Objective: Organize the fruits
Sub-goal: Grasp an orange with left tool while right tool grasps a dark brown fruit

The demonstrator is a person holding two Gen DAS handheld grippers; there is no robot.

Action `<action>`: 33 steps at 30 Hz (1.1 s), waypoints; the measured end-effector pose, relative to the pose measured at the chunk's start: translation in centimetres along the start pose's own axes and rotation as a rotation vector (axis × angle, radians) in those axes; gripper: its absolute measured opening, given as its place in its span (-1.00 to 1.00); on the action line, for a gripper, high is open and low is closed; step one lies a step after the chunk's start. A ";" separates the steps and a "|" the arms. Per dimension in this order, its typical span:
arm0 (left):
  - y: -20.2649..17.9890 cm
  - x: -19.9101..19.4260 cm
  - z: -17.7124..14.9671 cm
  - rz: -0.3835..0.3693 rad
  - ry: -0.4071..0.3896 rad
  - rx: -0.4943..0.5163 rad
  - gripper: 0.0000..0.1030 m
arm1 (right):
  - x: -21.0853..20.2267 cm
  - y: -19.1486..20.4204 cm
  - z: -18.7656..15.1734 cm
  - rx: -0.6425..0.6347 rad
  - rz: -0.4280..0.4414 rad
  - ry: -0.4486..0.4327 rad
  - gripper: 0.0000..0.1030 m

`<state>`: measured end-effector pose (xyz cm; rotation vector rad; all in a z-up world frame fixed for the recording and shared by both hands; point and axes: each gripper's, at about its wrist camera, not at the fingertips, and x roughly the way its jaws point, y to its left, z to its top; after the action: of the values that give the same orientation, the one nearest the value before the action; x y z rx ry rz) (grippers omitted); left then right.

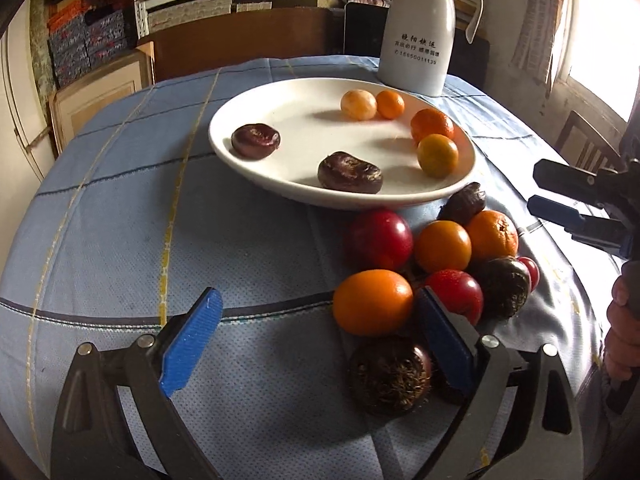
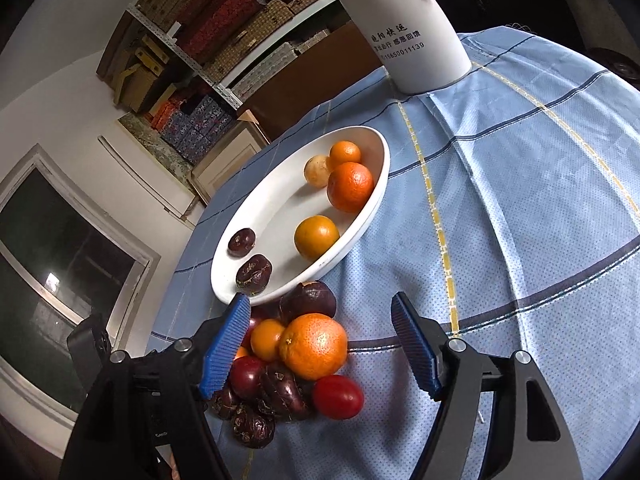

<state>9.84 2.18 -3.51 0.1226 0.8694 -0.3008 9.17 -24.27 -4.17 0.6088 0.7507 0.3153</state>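
Note:
A white plate on the blue tablecloth holds two dark chestnuts, several small oranges and a pale yellow fruit; it also shows in the right wrist view. In front of the plate lies a pile of oranges, red fruits and dark chestnuts. My left gripper is open and empty, its right finger beside the nearest orange. My right gripper is open and empty above the pile, around a large orange; it also shows in the left wrist view.
A white thermos jug stands behind the plate at the table's far edge; it also shows in the right wrist view. Shelves of boxes and a wooden chair lie beyond the round table.

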 end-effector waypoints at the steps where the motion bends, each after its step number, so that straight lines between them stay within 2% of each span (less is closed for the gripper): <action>1: 0.0 0.2 0.0 0.016 0.009 0.005 0.84 | 0.0 0.0 0.0 -0.001 -0.001 0.001 0.43; 5: 0.1 0.1 -0.2 0.115 0.007 0.047 0.84 | 0.2 0.0 0.0 -0.002 -0.006 0.011 0.43; 7: 0.8 -0.1 -0.2 0.151 0.007 0.028 0.84 | 0.3 -0.1 0.0 -0.002 -0.004 0.013 0.43; 10: 1.6 0.1 -0.1 0.112 0.018 -0.012 0.83 | 0.5 0.1 0.0 -0.013 -0.004 0.023 0.43; 12: 1.3 0.1 -0.2 0.088 0.019 0.003 0.82 | 0.8 0.3 -0.2 -0.025 -0.007 0.035 0.43; 14: 0.7 0.2 -0.1 0.070 0.022 0.027 0.65 | 1.2 0.5 -0.3 -0.032 -0.009 0.047 0.43; 15: 0.6 0.3 -0.1 0.062 0.024 0.028 0.63 | 1.5 0.6 -0.2 -0.032 -0.001 0.061 0.43; 19: 0.7 0.9 -0.1 0.043 0.041 0.013 0.63 | 2.9 1.2 0.2 -0.042 0.033 0.108 0.20; 25: 0.6 1.1 -0.1 0.043 0.049 0.018 0.63 | 5.1 2.6 0.5 -0.151 -0.057 0.155 0.10; 28: 0.6 1.3 0.0 0.033 0.055 0.010 0.63 | 6.8 2.4 0.7 -0.167 -0.068 0.209 0.03; 30: 0.7 1.3 0.0 0.028 0.057 0.007 0.63 | 6.9 3.0 0.6 -0.223 -0.091 0.200 0.02; 31: 0.7 1.3 0.0 0.028 0.057 0.009 0.63 | 6.9 3.2 0.4 -0.236 -0.086 0.197 -0.15; 33: 0.7 1.3 0.0 0.027 0.056 0.008 0.63 | 6.6 3.6 0.1 -0.255 -0.088 0.190 -0.17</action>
<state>10.84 2.59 -4.57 0.1507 0.9214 -0.2772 13.62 -18.41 -5.43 0.3062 0.9008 0.3840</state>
